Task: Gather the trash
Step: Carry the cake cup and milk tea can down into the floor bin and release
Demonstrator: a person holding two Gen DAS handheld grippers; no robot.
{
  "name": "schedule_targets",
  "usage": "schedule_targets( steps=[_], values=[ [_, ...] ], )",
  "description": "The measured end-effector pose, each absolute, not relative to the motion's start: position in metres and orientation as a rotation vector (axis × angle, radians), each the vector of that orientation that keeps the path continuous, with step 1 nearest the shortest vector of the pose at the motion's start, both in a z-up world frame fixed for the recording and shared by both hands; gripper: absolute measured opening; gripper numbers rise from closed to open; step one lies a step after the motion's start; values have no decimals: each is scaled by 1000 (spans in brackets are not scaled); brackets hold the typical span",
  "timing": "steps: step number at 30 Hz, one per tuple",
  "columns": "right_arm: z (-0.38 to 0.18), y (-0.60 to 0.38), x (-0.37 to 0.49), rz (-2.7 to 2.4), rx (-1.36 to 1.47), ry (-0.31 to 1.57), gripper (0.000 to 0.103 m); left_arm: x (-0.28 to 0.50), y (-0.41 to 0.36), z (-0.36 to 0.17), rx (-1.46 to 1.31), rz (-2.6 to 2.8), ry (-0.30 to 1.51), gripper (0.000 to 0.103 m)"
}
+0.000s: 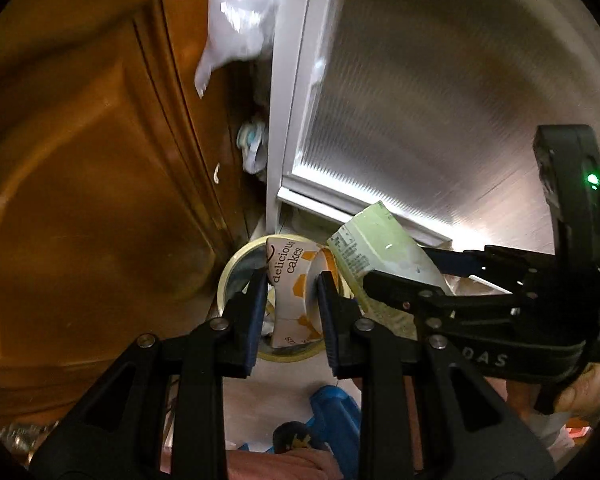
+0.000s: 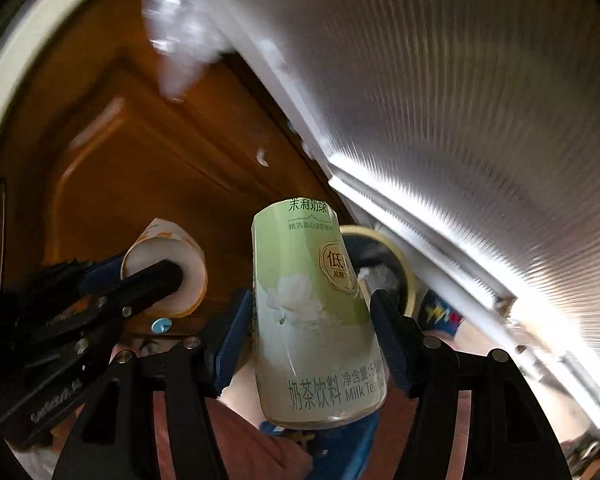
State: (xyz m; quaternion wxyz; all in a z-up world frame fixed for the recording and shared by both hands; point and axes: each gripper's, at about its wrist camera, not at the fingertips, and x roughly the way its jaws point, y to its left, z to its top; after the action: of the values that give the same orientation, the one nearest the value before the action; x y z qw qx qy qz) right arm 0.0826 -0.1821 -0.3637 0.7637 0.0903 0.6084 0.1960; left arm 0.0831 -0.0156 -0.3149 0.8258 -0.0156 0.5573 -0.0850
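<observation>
The left gripper [image 1: 290, 300] is clamping a squashed paper cup [image 1: 294, 280] printed "delicious cakes", its blue pads pinching the cup's crumpled waist. Directly beyond the cup sits the yellow-rimmed bin [image 1: 236, 264], so this piece is hanging over, or nearly over, the opening.

The right gripper [image 2: 310, 340] is carrying a pale green milk-tea bottle [image 2: 312, 312] and its jaws are opening. The bottle is tilting between the pads; the left pad seems to be touching its side while a thin gap is showing at the right one, so the hold looks to be loosening. In this view the bin [image 2: 410, 276] is lying behind and to the right of the bottle, partly hidden by it.

The risk I see is in the aim — if the bottle is slipping free while not squarely above the rim, it may be clipping the edge and bouncing onto the floor between the brown wooden door [image 1: 100, 160] and the ribbed metal panel [image 1: 440, 100]. The two grippers are also crowding each other over one small opening; in the left view the right one [image 1: 440, 280] is reaching across just beside the cup, so a collision could be knocking either item off line. The crushed cup may also be sticking to a pad when let go.
</observation>
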Motion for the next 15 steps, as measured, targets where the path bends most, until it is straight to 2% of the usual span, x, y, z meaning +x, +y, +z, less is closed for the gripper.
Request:
schedule_targets(
  steps=[5,8,12,15],
  values=[
    [-398,-178,94,407,224,1372,64,100,-16,-340,-27,-164,1235,23],
    [-409,-180,96,400,241,1393,65,104,-14,-348,-32,-154,1261,27],
    [-418,-179,99,387,239,1417,65,105,-14,-354,-28,-161,1280,44],
    [-419,-178,120,380,239,1426,66,105,-13,-353,-23,-162,1278,52]
  ],
)
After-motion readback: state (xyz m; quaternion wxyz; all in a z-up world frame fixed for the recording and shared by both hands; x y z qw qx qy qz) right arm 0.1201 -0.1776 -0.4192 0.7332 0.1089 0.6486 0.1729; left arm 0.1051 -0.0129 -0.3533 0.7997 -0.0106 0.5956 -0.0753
